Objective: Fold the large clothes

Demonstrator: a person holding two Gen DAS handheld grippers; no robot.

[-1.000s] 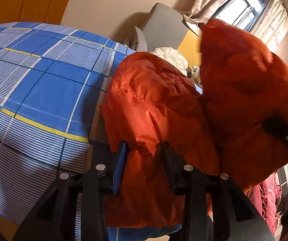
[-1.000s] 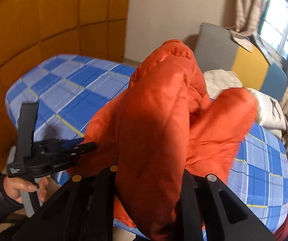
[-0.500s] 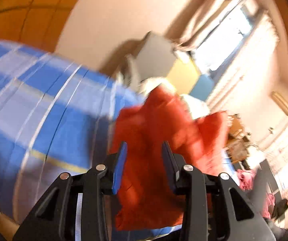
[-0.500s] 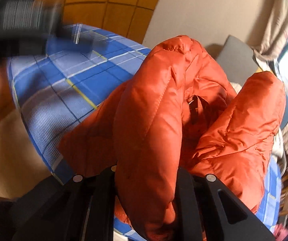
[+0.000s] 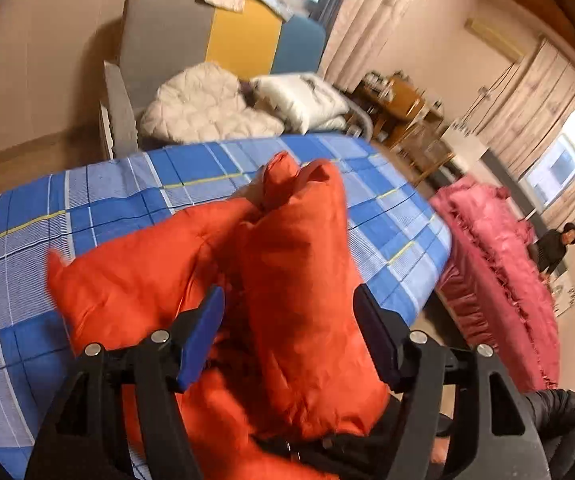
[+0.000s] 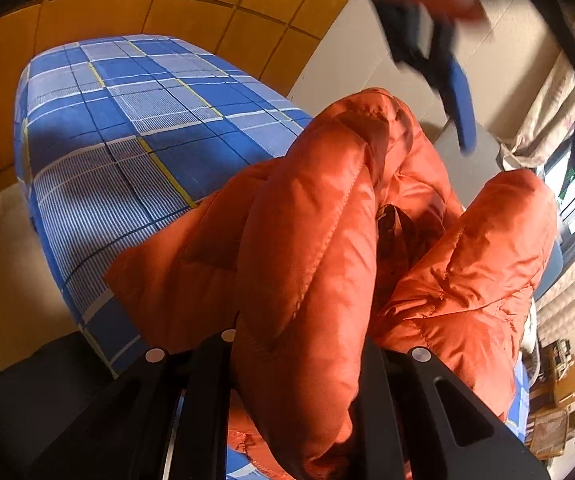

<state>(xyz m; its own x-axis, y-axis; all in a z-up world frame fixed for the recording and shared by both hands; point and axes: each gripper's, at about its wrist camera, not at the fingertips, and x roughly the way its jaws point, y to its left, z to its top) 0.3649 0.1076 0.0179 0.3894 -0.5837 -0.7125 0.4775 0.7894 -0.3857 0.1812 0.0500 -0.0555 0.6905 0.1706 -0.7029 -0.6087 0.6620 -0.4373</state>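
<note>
An orange puffer jacket (image 5: 295,280) lies bunched on a bed with a blue plaid sheet (image 5: 107,200). In the left wrist view my left gripper (image 5: 287,320) is open, its blue-padded fingers (image 5: 203,328) wide apart with a puffy fold of the jacket between them, not pinched. In the right wrist view my right gripper (image 6: 299,344) is shut on a thick fold of the jacket (image 6: 307,260) and holds it above the bed (image 6: 127,140). The left gripper shows blurred at the top right of that view (image 6: 459,100), above the jacket.
A grey, yellow and blue sofa (image 5: 223,36) with white quilts (image 5: 207,108) stands beyond the bed. A pink-covered bed (image 5: 499,280) is at the right, with a seated person (image 5: 555,248) behind it. Orange wall panels (image 6: 127,4) line the head of the bed.
My left gripper has opened wide, swung right and risen over the jacket. My right gripper still holds its fold, now closer to the bed's near edge.
</note>
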